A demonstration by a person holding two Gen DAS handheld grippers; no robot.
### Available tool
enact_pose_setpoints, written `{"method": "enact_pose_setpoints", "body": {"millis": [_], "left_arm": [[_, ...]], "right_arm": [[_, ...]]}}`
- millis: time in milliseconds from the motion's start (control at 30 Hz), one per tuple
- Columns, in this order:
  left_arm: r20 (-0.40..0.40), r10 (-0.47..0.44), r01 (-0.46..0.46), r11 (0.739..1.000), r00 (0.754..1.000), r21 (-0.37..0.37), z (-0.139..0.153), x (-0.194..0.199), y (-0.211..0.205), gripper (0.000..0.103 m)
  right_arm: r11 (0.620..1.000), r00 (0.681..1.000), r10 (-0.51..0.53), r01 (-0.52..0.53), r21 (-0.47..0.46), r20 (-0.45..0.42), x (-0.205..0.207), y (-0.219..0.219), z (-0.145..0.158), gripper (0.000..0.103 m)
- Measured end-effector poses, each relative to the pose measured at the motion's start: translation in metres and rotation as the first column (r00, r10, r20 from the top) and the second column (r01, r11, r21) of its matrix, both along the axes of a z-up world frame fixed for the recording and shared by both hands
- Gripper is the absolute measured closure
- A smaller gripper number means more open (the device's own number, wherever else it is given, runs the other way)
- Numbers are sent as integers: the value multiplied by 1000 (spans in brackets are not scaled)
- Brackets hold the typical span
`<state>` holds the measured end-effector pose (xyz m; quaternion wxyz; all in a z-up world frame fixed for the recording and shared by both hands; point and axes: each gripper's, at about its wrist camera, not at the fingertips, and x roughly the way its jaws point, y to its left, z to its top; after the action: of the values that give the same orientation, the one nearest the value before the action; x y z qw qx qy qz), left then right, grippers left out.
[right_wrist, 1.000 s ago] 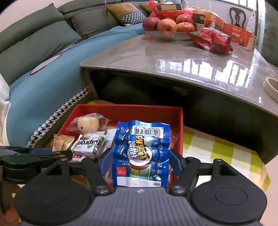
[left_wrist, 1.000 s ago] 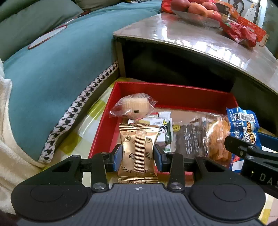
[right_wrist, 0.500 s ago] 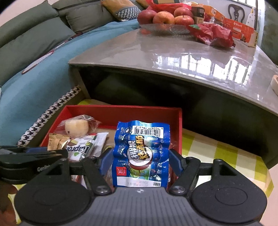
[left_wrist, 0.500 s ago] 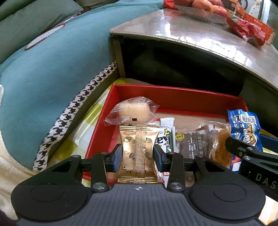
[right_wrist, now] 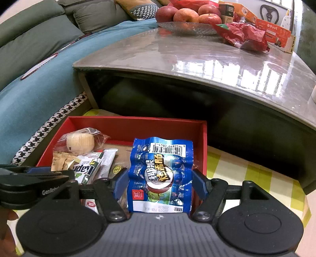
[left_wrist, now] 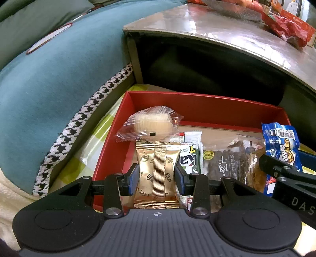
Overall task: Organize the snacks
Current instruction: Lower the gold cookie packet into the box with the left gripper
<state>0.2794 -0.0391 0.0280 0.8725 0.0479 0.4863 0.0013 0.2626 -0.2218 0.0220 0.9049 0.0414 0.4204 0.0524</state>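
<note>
Gold snack packet upright, clamped between the blue pads of the left tongs, over the near-left part of the red box; blue sausage pack upright, pinched in the right tongs, over the box's right side. In the box: clear-wrapped round cake far left, green-and-white wafer pack, dark jerky pack. Box on a green-checked cloth, just beside the bench carrying a bowl of apples.

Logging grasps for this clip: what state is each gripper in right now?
Left gripper: shut on the gold foil snack packet.
Right gripper: shut on the blue plastic sausage pack.
</note>
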Motion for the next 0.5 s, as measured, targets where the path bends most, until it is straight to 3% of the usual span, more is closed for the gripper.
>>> {"method": "enact_pose_setpoints", "body": {"millis": [500], "left_arm": [[-2, -6, 6, 1000, 1000, 9, -5, 6, -3, 56]], "right_arm": [[1000, 1000, 0, 0, -5, -12, 8, 1, -8, 29]]}}
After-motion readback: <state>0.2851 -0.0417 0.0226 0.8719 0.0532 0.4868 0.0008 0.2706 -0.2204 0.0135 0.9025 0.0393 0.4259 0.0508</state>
